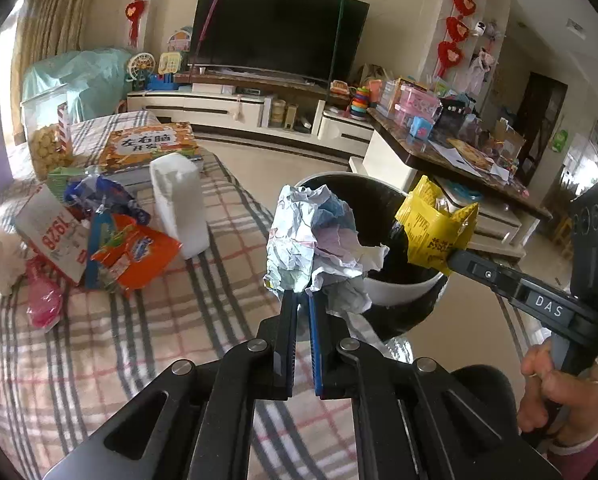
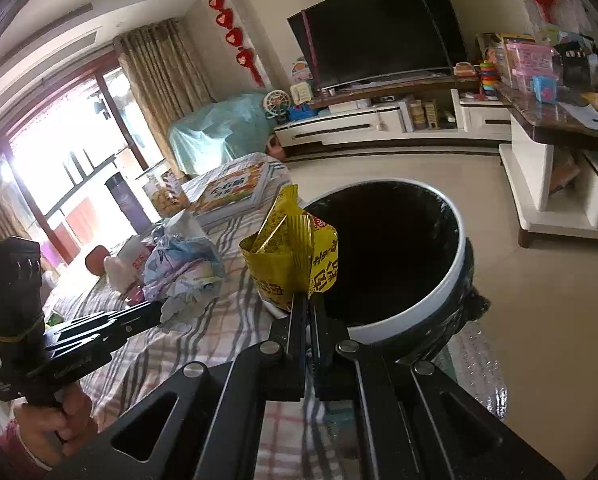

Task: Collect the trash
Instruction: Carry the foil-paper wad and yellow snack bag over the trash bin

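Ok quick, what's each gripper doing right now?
Left gripper: shut on the crumpled paper.
Right gripper: shut on the yellow wrapper.

We see crumpled matt paper (image 1: pixel 319 236), a glossy yellow foil wrapper (image 2: pixel 295 256) — shiny black liner in the white plastic bin (image 2: pixel 415 312), plaid cloth (image 1: pixel 119 340) beneath.

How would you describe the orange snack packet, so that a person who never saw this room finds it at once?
Start at the checked tablecloth before the television. A pile of trash lies beside the upright white tissue pack. The orange snack packet is at the pile's near edge, the only bright orange piece, with a blue logo.
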Action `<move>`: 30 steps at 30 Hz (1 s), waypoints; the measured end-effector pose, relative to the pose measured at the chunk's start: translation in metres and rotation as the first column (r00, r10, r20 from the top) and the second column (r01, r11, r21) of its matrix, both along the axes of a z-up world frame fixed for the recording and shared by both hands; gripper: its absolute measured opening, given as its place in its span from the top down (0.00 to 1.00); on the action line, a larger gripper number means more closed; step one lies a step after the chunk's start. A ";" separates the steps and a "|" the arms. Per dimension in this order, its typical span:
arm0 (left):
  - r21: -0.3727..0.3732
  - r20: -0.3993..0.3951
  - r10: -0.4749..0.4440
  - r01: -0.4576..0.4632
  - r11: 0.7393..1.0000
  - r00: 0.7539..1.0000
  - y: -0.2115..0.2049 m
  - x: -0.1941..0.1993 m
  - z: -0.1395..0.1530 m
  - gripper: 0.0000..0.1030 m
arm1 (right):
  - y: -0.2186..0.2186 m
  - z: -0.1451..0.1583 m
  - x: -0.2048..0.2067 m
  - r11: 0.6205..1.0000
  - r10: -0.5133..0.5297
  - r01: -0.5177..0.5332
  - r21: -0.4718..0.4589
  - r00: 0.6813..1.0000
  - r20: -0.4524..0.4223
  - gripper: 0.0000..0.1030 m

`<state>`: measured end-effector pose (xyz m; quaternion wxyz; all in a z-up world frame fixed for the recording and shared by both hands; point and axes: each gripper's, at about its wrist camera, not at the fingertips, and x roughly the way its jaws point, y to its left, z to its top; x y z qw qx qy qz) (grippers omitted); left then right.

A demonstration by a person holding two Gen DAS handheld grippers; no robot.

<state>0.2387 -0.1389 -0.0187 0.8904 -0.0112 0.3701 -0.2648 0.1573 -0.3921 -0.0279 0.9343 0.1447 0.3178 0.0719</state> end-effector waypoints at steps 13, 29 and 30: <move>0.047 -0.009 -0.012 0.012 0.999 1.000 -0.040 0.028 0.001 0.96 | -0.020 -0.002 0.027 0.999 -0.034 0.033 -0.032 0.999 -0.039 0.99; 0.089 -0.040 -0.035 0.038 0.995 0.999 -0.079 0.057 -0.002 0.96 | -0.025 -0.003 0.054 0.997 -0.040 0.034 -0.068 0.996 -0.081 0.98; 0.088 -0.044 -0.035 0.039 0.995 0.998 -0.080 0.059 -0.002 0.96 | -0.026 -0.003 0.056 0.997 -0.041 0.035 -0.072 0.996 -0.083 0.98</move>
